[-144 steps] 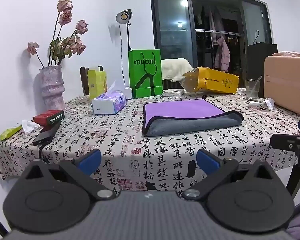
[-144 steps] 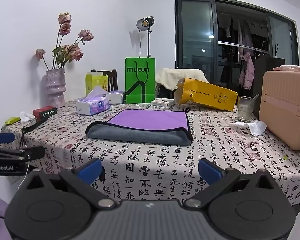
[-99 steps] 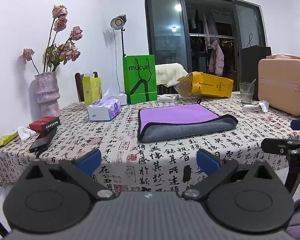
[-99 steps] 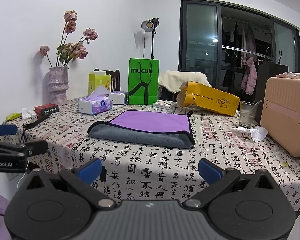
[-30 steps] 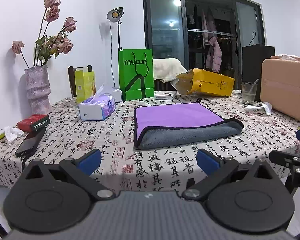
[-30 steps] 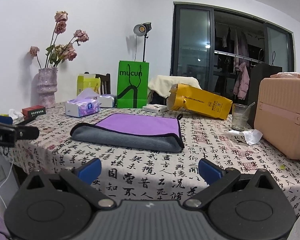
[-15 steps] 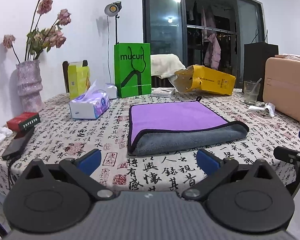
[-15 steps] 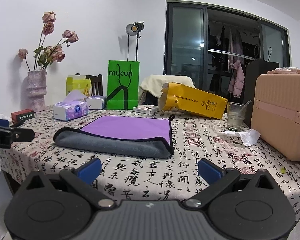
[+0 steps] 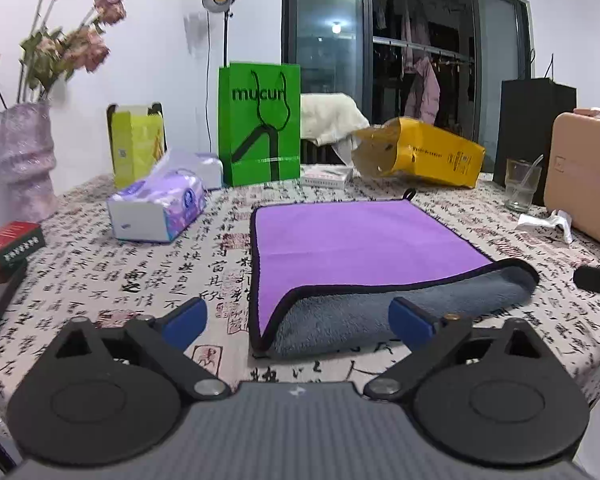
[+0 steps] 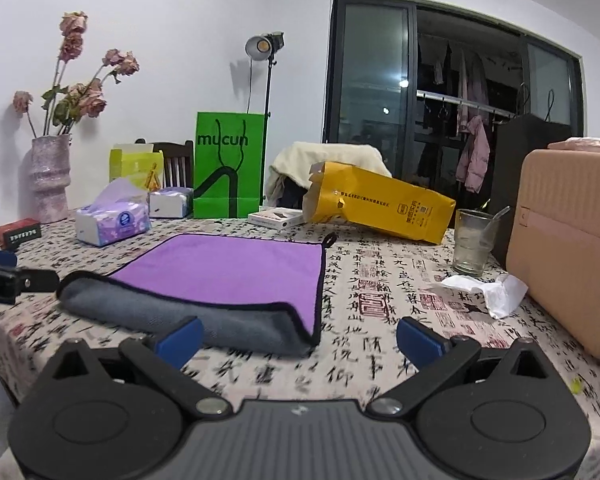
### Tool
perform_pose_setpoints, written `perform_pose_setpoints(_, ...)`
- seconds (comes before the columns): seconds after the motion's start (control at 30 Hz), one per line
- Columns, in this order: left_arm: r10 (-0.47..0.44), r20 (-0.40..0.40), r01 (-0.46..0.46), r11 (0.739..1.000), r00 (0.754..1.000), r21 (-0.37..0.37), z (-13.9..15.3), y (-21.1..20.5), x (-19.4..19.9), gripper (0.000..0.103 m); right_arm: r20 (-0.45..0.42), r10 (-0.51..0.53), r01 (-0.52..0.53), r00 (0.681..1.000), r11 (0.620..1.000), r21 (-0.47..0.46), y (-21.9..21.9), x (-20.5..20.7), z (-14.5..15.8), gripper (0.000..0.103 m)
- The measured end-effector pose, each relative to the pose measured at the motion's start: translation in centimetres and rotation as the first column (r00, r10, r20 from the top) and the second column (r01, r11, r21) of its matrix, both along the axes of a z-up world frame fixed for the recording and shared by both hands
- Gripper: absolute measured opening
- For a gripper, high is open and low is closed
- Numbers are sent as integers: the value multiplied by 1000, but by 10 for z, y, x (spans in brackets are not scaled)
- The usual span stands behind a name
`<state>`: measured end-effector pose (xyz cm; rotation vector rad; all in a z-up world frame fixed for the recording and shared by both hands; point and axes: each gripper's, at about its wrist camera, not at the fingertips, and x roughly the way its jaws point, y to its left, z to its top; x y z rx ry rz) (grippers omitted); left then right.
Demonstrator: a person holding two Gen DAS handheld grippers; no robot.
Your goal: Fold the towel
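Both grippers had come closer to the table edge than a second before, so the folded purple-and-grey microfibre towel (image 9: 364,256) filled more of each view. The left gripper (image 9: 298,318) hovered with its blue-tipped fingers (image 9: 186,318) spread wide and holding nothing, the towel's near-left corner lying between them in the left wrist view. The right gripper (image 10: 300,338) was likewise spread wide and empty, facing the towel's near-right corner; I could not tell whether either one touched the cloth.

That towel (image 10: 228,276) lay on the calligraphy-print tablecloth (image 9: 100,272), folded once, purple face up, with the grey underside showing along the near fold and a small black hanging loop at the far corner.

Left of it sat a purple-and-white tissue box (image 9: 158,212), with a tall green paper bag (image 9: 260,124) upright behind. A yellow paper bag (image 10: 380,202) lay on its side beyond the towel. To the right stood a clear glass with a spoon (image 10: 474,242), a crumpled white tissue (image 10: 488,288) just in front of it, and a peach-coloured hard case (image 10: 568,248). A pale pink vase of dried roses (image 10: 50,178) stood at the far left.
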<state>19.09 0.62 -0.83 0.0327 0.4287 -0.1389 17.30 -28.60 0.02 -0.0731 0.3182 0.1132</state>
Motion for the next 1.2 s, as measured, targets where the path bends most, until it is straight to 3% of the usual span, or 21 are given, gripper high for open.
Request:
perform_pose_setpoints(0.03, 0, -11, 0, 1000, 1000, 5, -2, 0, 6, 82, -7, -2, 2, 1000, 1000, 1, -2, 7, 0, 103)
perform_pose_setpoints(0.13, -18, -59, 18, 1000, 998, 5, -8, 4, 28, 66, -35, 0, 0, 999, 1000, 4, -5, 30, 0, 101)
perform_pose_setpoints(0.3, -50, -122, 47, 999, 991, -20, -16, 11, 55, 60, -93, 62, -61, 994, 998, 6, -1, 65, -5, 86)
perform_pose_setpoints(0.37, -72, -145, 66, 997, 987, -42, -18, 14, 62, 51, -112, 86, -86, 990, 996, 2, 1, 77, -7, 81)
perform_pose_setpoints(0.43, -100, -171, 89, 993, 980, -73, -19, 19, 66, 30, -132, 111, -112, 985, 994, 3, 3, 89, -9, 77)
perform_pose_setpoints(0.53, -124, -190, 108, 990, 974, -88, -18, 22, 69, 14, -170, 140, -139, 975, 990, 17, 4, 105, -13, 62)
perform_pose_setpoints(0.63, -139, -181, 128, 989, 974, -71, -17, 21, 67, 9, -206, 155, -153, 966, 988, 28, 4, 115, -18, 48)
perform_pose_setpoints(0.7, -146, -179, 135, 988, 973, -70, -15, 19, 67, 7, -221, 174, -169, 960, 985, 38, 4, 118, -20, 27)
perform_pose_setpoints(0.77, -142, -172, 133, 989, 975, -63, -13, 18, 67, 6, -233, 187, -181, 954, 982, 46, 3, 118, -22, 13)
perform_pose_setpoints(0.9, -139, -153, 132, 990, 978, -59, -7, 17, 71, 6, -233, 195, -186, 953, 981, 60, -1, 118, -21, 6)
perform_pose_setpoints(1.2, -139, -53, 137, 990, 989, -42, 30, 12, 108, 6, -146, 174, -168, 974, 984, 57, -1, 138, 3, 5)
